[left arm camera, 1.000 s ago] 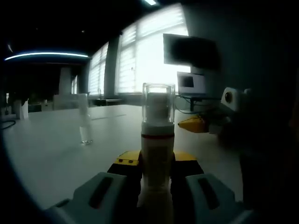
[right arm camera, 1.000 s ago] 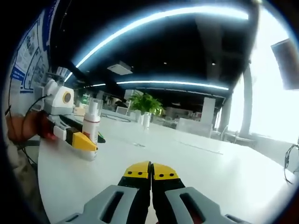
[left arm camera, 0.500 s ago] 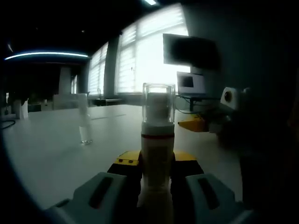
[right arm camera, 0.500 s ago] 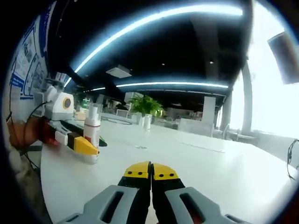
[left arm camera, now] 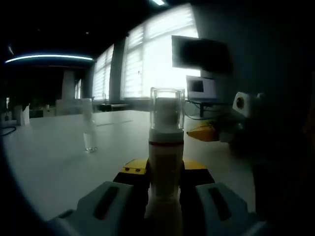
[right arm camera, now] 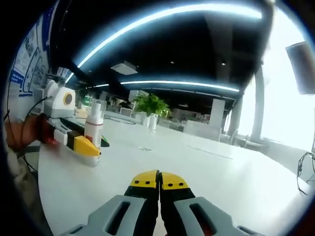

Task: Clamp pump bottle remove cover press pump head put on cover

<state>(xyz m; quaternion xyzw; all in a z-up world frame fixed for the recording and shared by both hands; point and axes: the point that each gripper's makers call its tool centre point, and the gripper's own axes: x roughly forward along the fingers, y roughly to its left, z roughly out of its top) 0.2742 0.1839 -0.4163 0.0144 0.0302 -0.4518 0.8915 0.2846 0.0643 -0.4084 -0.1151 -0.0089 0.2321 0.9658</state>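
A white pump bottle [left arm camera: 166, 162] with a red band stands upright on the white table [left arm camera: 54, 162], and a clear cover [left arm camera: 167, 105] sits over its pump head. My left gripper [left arm camera: 165, 171] is shut on the bottle's body between its yellow-tipped jaws. In the right gripper view the same bottle [right arm camera: 93, 129] stands at the left, with the left gripper [right arm camera: 88, 146] clamped on it and a hand [right arm camera: 24, 135] behind. My right gripper [right arm camera: 159, 180] hovers over the table with its jaws pressed together and nothing between them; its yellow tip [left arm camera: 205, 132] shows right of the bottle.
A clear glass [left arm camera: 88, 127] stands on the table left of the bottle. A dark monitor [left arm camera: 199, 54] and a small screen [left arm camera: 201, 88] stand at the far right by bright windows. A potted plant [right arm camera: 150, 105] sits at the table's far side.
The right gripper view has shifted a little, so that camera moved slightly. The left gripper and the bottle have stayed still.
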